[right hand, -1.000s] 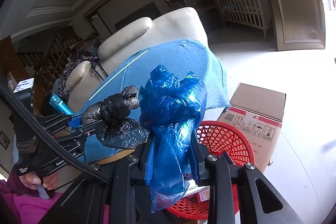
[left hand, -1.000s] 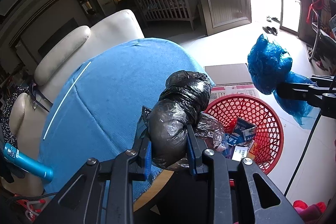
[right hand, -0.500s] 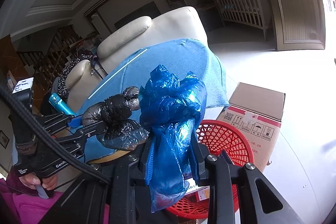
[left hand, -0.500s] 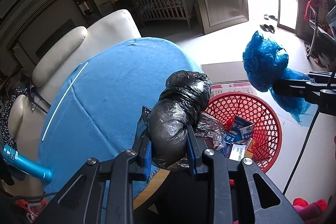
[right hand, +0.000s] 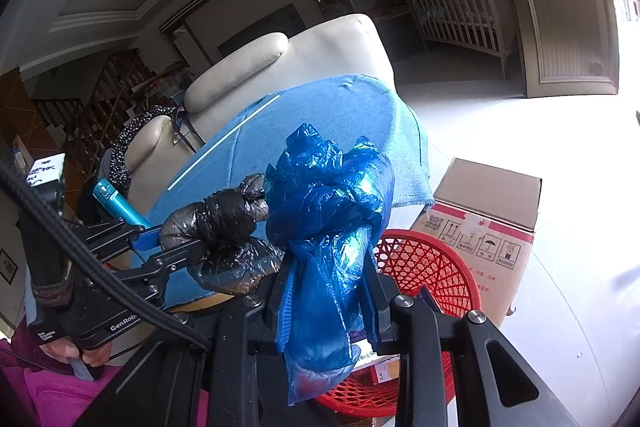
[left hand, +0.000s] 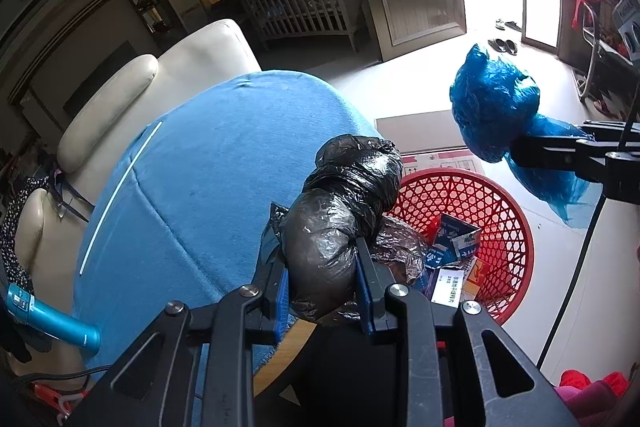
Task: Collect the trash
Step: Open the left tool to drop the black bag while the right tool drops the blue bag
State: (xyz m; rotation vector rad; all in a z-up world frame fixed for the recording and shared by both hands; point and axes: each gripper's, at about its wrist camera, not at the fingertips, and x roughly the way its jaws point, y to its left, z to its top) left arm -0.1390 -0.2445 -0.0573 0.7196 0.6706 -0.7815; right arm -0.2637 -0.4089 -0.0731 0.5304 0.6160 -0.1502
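I have both pieces of trash picked up and off the table [left hand: 208,163]. My left tongs [left hand: 322,277] are clamped on the knotted black bag [left hand: 340,223], held above the table edge beside the red basket [left hand: 508,243]. My right tongs [right hand: 328,291] are squeezed on the blue bag [right hand: 328,211], over the basket's rim. The basket already holds some paper packets. What's left, as I judge it, is moving over the basket and dropping both bags in

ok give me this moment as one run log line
left tool: shut on black trash bag | right tool: shut on blue trash bag | red basket: below both, holds cartons | stage: bags not yet dropped
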